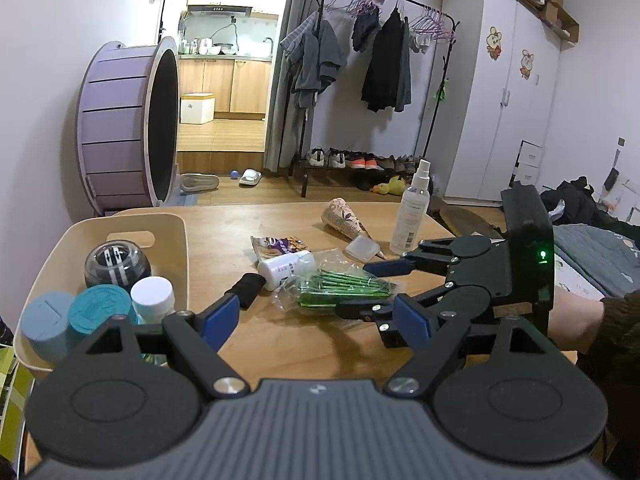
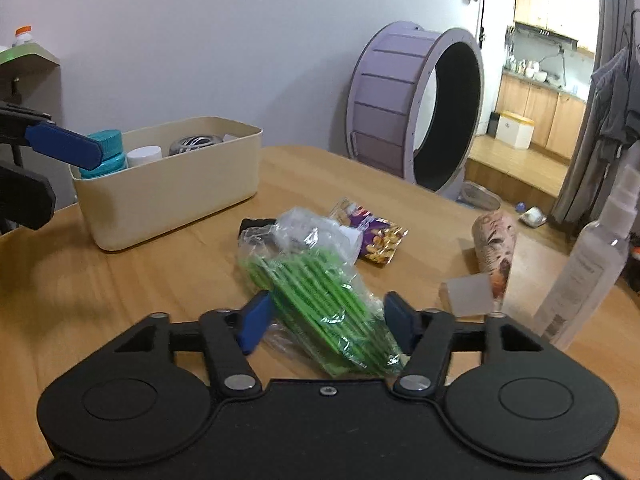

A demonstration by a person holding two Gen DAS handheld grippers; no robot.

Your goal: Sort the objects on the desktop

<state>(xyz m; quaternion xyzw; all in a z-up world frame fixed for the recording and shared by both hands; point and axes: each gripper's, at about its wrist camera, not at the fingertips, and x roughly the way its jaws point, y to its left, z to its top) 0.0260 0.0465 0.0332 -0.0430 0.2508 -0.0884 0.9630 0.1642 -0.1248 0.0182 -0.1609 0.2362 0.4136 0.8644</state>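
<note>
A: Bag of green sticks (image 2: 328,304) lies flat near the middle of the table (image 2: 120,292), clear plastic, crinkled. Right gripper (image 2: 326,322) has its jaws apart, 1 blue finger on each side of the bag's near end. Whether the pads touch the plastic, cannot tell.

B: Same from the left wrist view. Bag (image 1: 344,290) sits between the right gripper's (image 1: 362,290) 2 fingers; the far finger is clear of it. A hand (image 1: 576,320) in a dark sleeve holds that tool.

A: Left gripper?

B: Left gripper (image 1: 316,318) wide open, nothing between its fingers, above the near edge of the table. Bin at its left side.

A: Bin (image 2: 180,192) is beige, toward the table's left edge. Inside: a teal-capped jar (image 2: 106,154), a white cap (image 2: 144,155), a dark ball with metal bands (image 2: 196,143).

B: Add a pale blue cylinder (image 1: 46,322) at the bin's near corner.

A: Loose items on the table: white bottle (image 1: 286,269) touching the bag's far end, with a black item (image 1: 248,288) just beside it; purple snack packet (image 2: 376,240) behind those.

B: Further right, a patterned paper cone (image 1: 346,218) lying on its side, a small frosted box (image 1: 362,248) against its tip, and a spray bottle (image 1: 412,210) upright near the far right corner.
</note>
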